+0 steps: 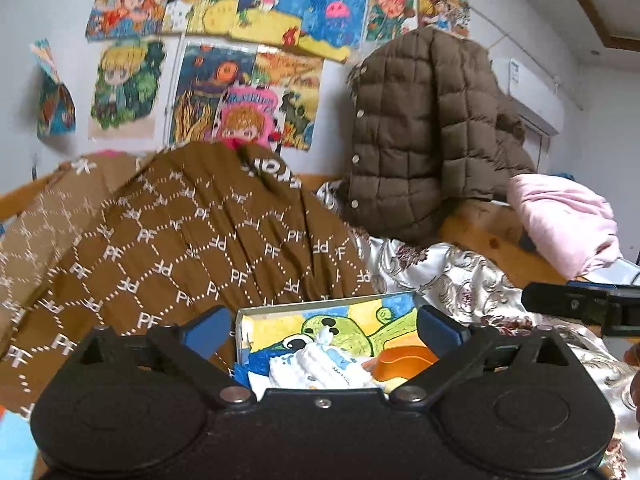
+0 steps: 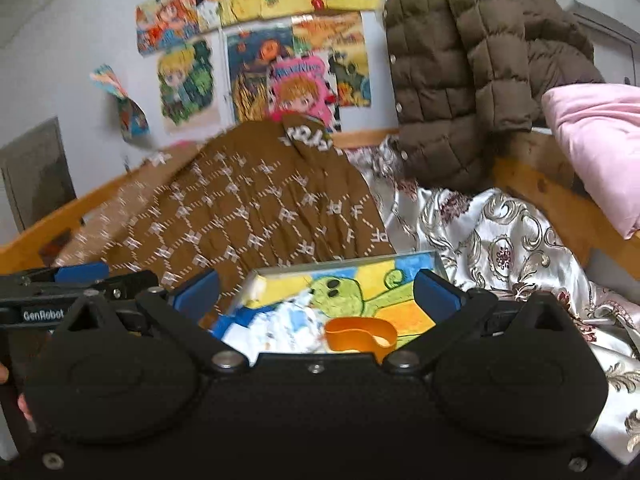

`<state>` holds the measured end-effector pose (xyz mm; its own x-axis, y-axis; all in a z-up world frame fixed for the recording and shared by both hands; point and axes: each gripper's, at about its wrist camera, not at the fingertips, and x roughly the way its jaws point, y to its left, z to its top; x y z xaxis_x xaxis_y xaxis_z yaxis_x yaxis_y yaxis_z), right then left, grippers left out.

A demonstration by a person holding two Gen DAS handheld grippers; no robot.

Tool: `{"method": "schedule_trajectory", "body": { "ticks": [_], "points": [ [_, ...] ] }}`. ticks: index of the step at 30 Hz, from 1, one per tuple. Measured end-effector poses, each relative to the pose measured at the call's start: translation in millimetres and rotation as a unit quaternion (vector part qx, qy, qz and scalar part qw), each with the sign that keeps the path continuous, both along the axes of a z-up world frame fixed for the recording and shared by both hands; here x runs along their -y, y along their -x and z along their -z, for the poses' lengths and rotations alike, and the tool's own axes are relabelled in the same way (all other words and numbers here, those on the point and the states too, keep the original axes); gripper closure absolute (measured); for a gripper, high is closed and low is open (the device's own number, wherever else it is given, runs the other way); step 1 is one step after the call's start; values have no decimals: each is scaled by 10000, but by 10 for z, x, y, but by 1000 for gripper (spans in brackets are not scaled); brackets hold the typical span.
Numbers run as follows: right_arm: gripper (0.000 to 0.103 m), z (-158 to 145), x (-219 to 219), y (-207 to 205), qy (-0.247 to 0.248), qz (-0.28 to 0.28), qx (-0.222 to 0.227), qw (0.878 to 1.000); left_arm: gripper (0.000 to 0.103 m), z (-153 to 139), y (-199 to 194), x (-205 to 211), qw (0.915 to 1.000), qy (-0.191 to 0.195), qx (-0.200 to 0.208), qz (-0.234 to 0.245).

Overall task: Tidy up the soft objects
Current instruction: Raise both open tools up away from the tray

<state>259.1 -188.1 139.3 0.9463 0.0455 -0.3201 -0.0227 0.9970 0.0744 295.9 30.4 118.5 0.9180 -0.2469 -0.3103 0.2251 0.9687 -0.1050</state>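
Observation:
A brown cloth with white PF marks (image 1: 180, 240) lies bunched on the bed, left of centre; it also shows in the right wrist view (image 2: 248, 200). A small white and blue cloth (image 1: 320, 364) and an orange band (image 1: 404, 360) lie on a painted frog picture (image 1: 360, 324); the same cloth (image 2: 276, 332), band (image 2: 360, 334) and picture (image 2: 360, 292) show in the right wrist view. My left gripper (image 1: 326, 328) is open above the picture. My right gripper (image 2: 316, 292) is open above it too. Both are empty.
A brown quilted jacket (image 1: 424, 132) hangs at the bed's wooden rail (image 1: 480, 232). A pink folded cloth (image 1: 564, 220) lies on the rail at the right. A silvery patterned bedspread (image 2: 508, 248) covers the bed. Drawings (image 1: 248, 12) cover the wall.

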Motion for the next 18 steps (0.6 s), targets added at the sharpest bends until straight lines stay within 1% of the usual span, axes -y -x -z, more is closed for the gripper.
{"method": "schedule_trajectory", "body": {
  "ticks": [5,10,14,18],
  "points": [
    [1,-197,14,419,-56,-110,216,9997,1,-201,404,19,9998,-94,186,72],
    [1,-349,-58,720,-36,-183,389,9991,1,-342,792,91,9992,-223,326,87],
    [1,-404,-59,1040,-37,-222,502,9985,1,-391,1086,166,9988,-275,398,117],
    [1,-400,-111,1380,69,-204,628,9978,1,-385,1374,226,9982,-352,433,219]
  ]
}}
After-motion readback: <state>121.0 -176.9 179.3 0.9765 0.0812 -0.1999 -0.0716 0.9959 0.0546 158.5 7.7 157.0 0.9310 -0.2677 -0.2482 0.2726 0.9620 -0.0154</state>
